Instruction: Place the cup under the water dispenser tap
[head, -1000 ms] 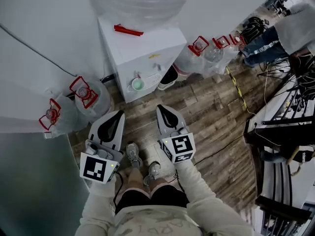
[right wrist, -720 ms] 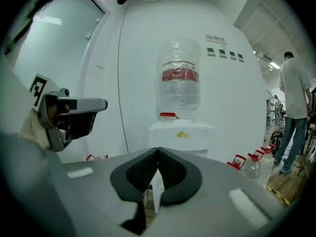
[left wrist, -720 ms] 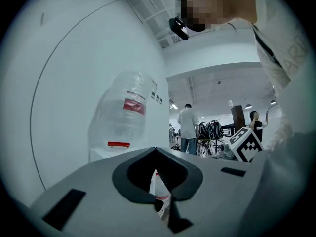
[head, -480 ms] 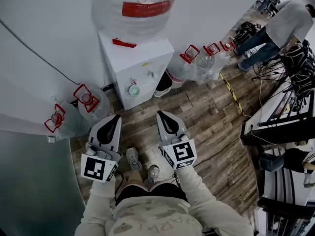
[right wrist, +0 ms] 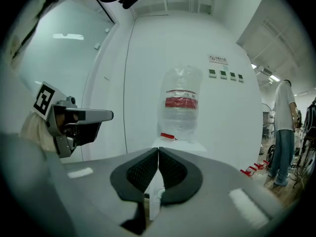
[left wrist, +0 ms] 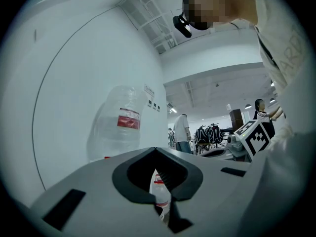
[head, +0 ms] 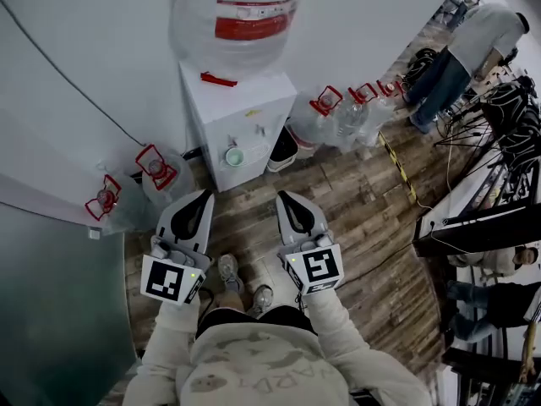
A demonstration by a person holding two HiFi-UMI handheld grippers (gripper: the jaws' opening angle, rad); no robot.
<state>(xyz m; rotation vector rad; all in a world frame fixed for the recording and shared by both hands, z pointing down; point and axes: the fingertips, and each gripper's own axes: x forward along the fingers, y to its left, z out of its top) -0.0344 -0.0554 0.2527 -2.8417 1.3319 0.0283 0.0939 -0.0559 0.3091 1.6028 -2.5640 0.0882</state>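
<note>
Green cup (head: 235, 152) sits in the dispenser (head: 245, 117) recess; my left claw (head: 205, 194) and right claw (head: 283, 196) are closed, empty. A careless nudge could topple it.

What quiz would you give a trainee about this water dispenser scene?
1. True or false: the right gripper is holding the green cup.
2. Where does the cup stand? A: on the wooden floor. B: at the front of the water dispenser. C: between the left gripper's jaws.
3. Fill the gap: the big water bottle on top of the dispenser carries a ___ label.

Key: 1 false, its jaws are shut with nothing between them; 2 B; 3 red.
</note>
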